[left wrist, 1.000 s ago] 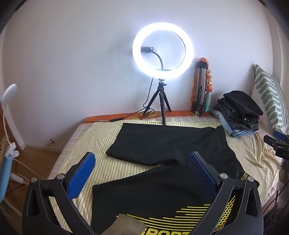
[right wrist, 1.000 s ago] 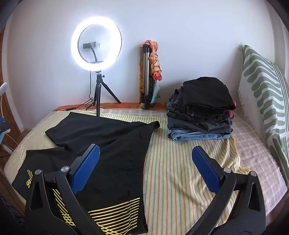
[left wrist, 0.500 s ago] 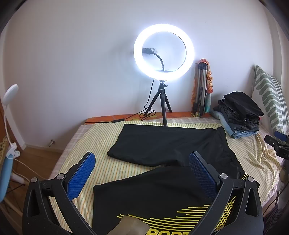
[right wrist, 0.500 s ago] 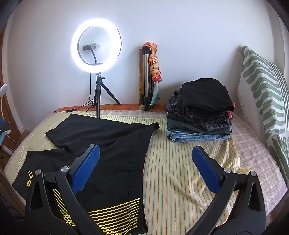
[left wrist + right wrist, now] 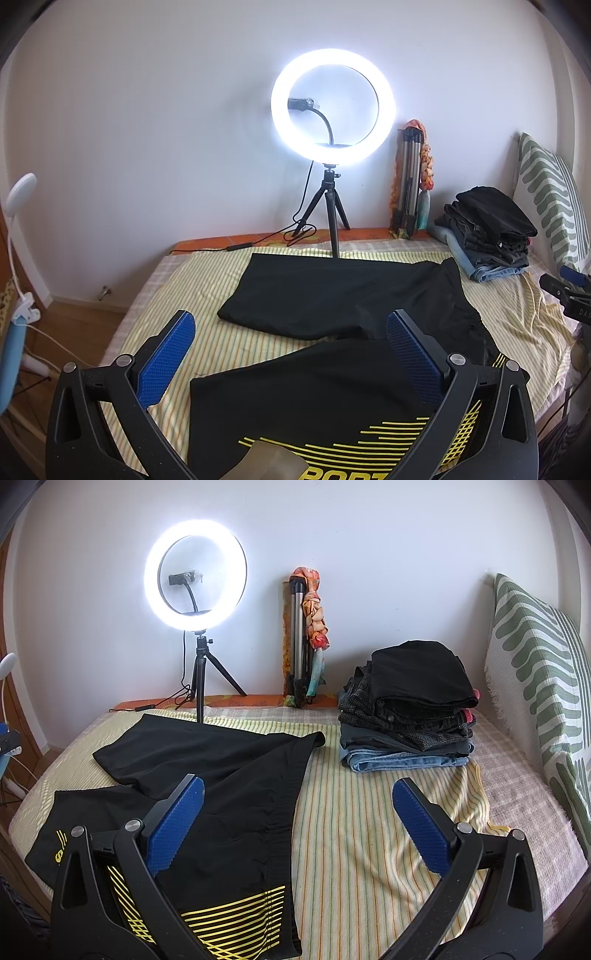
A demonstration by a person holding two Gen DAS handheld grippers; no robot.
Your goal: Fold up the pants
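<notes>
Black pants (image 5: 332,295) (image 5: 229,775) with yellow stripe print lie spread flat on the striped bedsheet (image 5: 362,823), both legs pointing left, the waistband toward the right. My left gripper (image 5: 290,328) hovers open above the near leg, its blue pads (image 5: 166,358) wide apart and holding nothing. My right gripper (image 5: 297,808) is open above the sheet just right of the waistband, its left pad (image 5: 177,823) over the black fabric. The right gripper's tip (image 5: 565,291) shows at the right edge of the left wrist view.
A lit ring light on a tripod (image 5: 332,107) (image 5: 195,579) stands at the bed's far edge by the wall. A folded tripod with a scarf (image 5: 306,635) leans beside it. A stack of folded clothes (image 5: 410,709) and a green-patterned pillow (image 5: 535,672) sit at the right.
Both grippers have drawn back slightly and risen a little, so the bed scene sits a touch lower and farther. The pants have not moved.
</notes>
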